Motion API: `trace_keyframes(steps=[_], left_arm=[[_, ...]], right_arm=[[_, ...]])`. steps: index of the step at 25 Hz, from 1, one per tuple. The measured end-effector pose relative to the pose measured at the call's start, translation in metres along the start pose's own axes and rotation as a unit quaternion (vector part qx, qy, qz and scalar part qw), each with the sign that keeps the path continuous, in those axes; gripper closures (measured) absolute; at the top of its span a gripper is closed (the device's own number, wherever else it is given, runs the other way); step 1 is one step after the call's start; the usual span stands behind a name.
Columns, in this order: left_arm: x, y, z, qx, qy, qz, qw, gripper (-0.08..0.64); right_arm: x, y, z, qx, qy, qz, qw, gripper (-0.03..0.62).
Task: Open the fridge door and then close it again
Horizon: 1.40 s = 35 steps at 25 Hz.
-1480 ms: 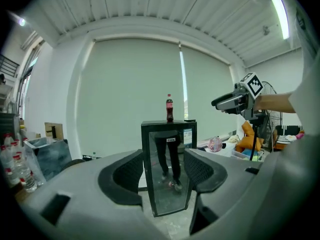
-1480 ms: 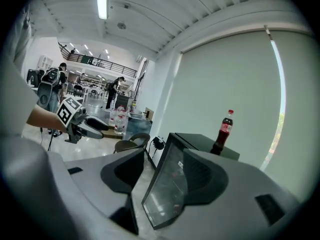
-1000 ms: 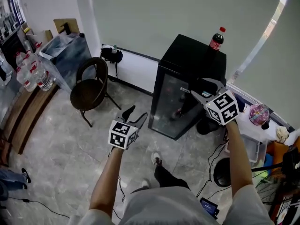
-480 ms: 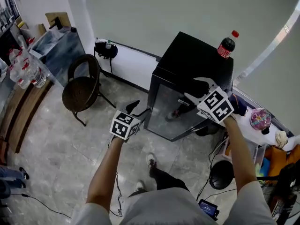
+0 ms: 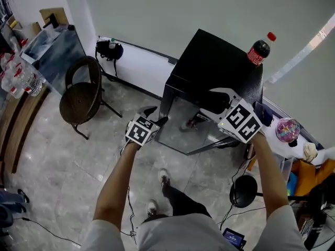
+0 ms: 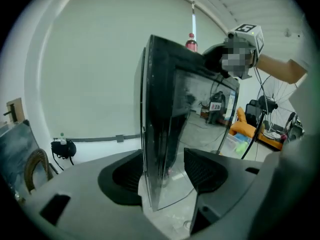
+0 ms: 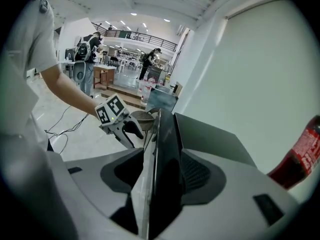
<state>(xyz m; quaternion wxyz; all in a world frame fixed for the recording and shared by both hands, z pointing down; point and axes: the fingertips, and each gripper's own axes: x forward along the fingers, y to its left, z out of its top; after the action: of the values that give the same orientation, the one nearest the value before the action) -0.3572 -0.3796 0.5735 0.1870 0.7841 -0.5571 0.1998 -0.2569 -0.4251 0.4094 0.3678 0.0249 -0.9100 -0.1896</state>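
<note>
A black mini fridge (image 5: 220, 61) with a glass door (image 5: 188, 132) stands by the wall, and a cola bottle (image 5: 259, 48) is on its top. My left gripper (image 5: 156, 115) is at the door's left edge. In the left gripper view its jaws (image 6: 162, 171) stand wide, and the door's edge (image 6: 155, 134) runs between them with a gap on each side. My right gripper (image 5: 208, 102) is at the door's upper right. Its jaws (image 7: 160, 176) are opening around the door's dark edge (image 7: 167, 149), which nearly fills the gap.
A round chair (image 5: 78, 95) stands left of the fridge, with water bottles (image 5: 21, 72) on a bench beyond it. A black bag (image 5: 107, 50) hangs at the wall. Right of the fridge are a white shelf (image 5: 282, 145), a black stool (image 5: 243, 190) and floor cables.
Both grippers have moved forward and down to the fridge. The left one went from open floor to the door's left edge. The right one settled onto the door's top right.
</note>
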Motion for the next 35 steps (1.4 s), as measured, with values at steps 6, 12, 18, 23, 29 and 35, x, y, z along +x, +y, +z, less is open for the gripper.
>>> trace_keyframes(steps=[6, 12, 18, 23, 29, 35], left_arm=[[0.030, 0.014, -0.010, 0.018, 0.020, 0.000, 0.9997, 0.324], [0.047, 0.007, -0.011, 0.035, 0.016, -0.025, 0.9989, 0.324], [0.047, 0.013, -0.009, -0.016, -0.015, -0.022, 0.9995, 0.358], [0.047, 0.012, -0.010, -0.013, -0.022, -0.020, 0.9995, 0.377], [0.043, 0.013, -0.010, -0.022, -0.024, -0.012, 0.9994, 0.379], [0.042, 0.011, -0.011, -0.027, -0.023, -0.001, 0.9994, 0.377]], right_arm=[[0.009, 0.002, -0.004, -0.027, 0.015, -0.003, 1.000, 0.370], [0.011, -0.001, -0.006, -0.030, 0.025, -0.003, 0.999, 0.405], [0.012, 0.000, -0.007, -0.031, 0.034, -0.003, 0.999, 0.405], [0.012, 0.000, -0.008, -0.036, 0.033, -0.006, 0.999, 0.403], [0.012, 0.002, -0.005, -0.028, 0.033, 0.005, 0.999, 0.405], [0.011, 0.003, -0.005, -0.032, 0.022, 0.012, 0.999, 0.407]])
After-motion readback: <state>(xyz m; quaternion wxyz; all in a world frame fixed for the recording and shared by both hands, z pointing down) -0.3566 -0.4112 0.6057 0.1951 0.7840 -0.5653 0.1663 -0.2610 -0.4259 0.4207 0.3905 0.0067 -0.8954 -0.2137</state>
